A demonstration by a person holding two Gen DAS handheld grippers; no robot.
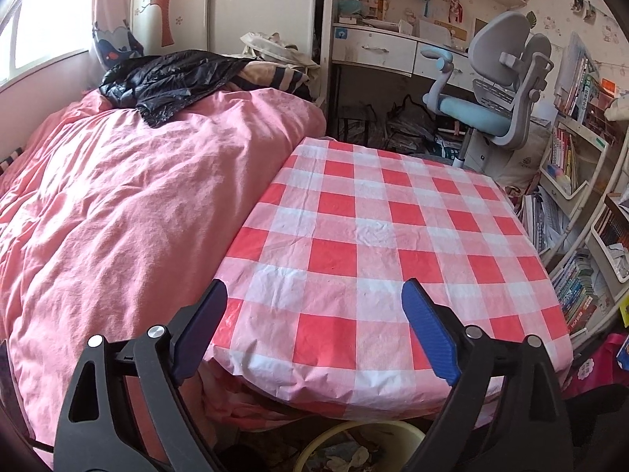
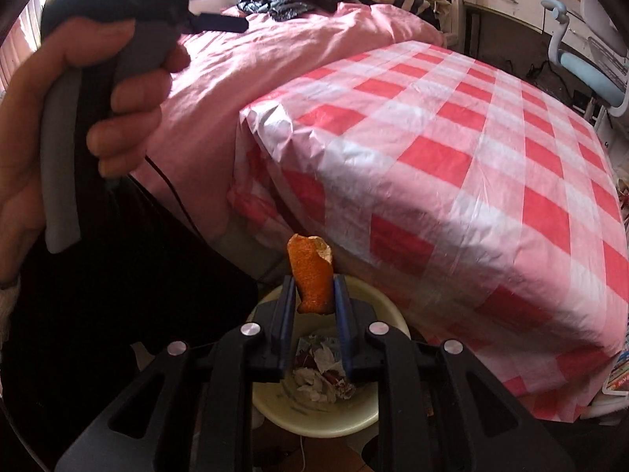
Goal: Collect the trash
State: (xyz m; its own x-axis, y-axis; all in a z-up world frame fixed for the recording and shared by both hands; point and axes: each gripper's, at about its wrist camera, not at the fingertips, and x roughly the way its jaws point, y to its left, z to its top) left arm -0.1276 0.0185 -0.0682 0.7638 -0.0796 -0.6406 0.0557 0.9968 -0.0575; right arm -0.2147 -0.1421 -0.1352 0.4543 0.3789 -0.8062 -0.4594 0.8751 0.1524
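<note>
Checked cover (image 1: pixel 354 236) on the tabletop is showing as thin, crinkled, slightly glossy plastic. Bed quilt (image 1: pixel 118 196) is looking like matt, rumpled cloth. Orange peel (image 2: pixel 310 275) is appearing rough, pitted (dull). Bin (image 2: pixel 314 417) is reading as smooth plastic, holding crumpled paper (image 2: pixel 314 381).

No readable text anywhere. Book spines on the bookshelf (image 1: pixel 578 157) and the stacked books (image 1: pixel 582 295) lower right in the left wrist view carry print, but it's too small and blurred to make out. Blue sticker on the white drawer (image 1: pixel 341 34) shows a white icon only, no letters legible; the packaging at the right edge of the right wrist view (image 2: pixel 619 377) has coloured lettering, also unreadable.
</note>
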